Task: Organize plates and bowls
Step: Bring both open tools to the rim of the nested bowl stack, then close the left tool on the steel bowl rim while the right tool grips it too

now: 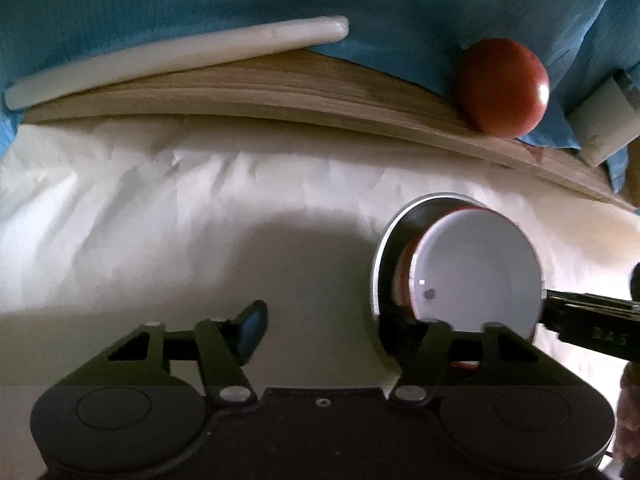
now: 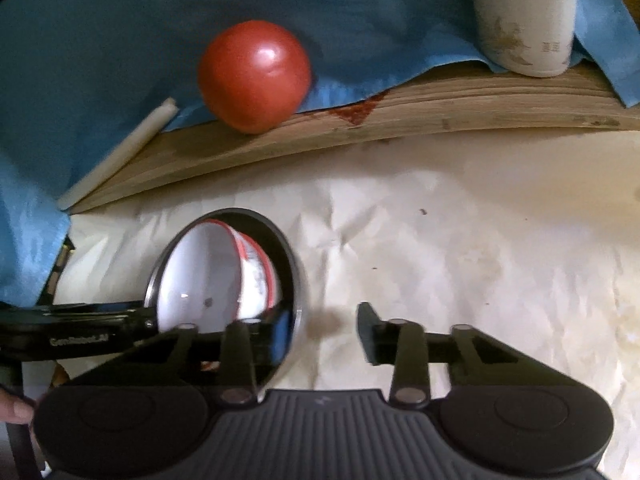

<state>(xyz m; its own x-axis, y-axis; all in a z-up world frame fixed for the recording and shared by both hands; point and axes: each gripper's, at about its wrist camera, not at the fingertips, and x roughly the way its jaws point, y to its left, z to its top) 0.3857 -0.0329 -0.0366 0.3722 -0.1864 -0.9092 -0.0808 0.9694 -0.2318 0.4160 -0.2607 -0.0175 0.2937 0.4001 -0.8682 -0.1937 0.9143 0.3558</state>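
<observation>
A white bowl with a red rim [image 1: 480, 268] sits inside a dark bowl with a metal rim [image 1: 384, 264] on the white paper. In the left wrist view my left gripper [image 1: 344, 320] is open; its right finger is hidden behind the bowls at their near side. The right gripper's finger [image 1: 584, 316] touches the white bowl's right rim. In the right wrist view the same white bowl [image 2: 200, 276] sits in the dark bowl [image 2: 284, 256]. My right gripper [image 2: 324, 332] is open, its left finger at the dark bowl's rim. The left gripper's finger [image 2: 80, 316] reaches the bowl from the left.
A red tomato [image 2: 254, 76] rests on a wooden board [image 2: 360, 136] over blue cloth [image 2: 100, 40]. A white stick [image 1: 172, 56] lies along the board. A white cylinder container [image 2: 524, 16] stands at the far right. Crumpled white paper [image 2: 480, 248] covers the table.
</observation>
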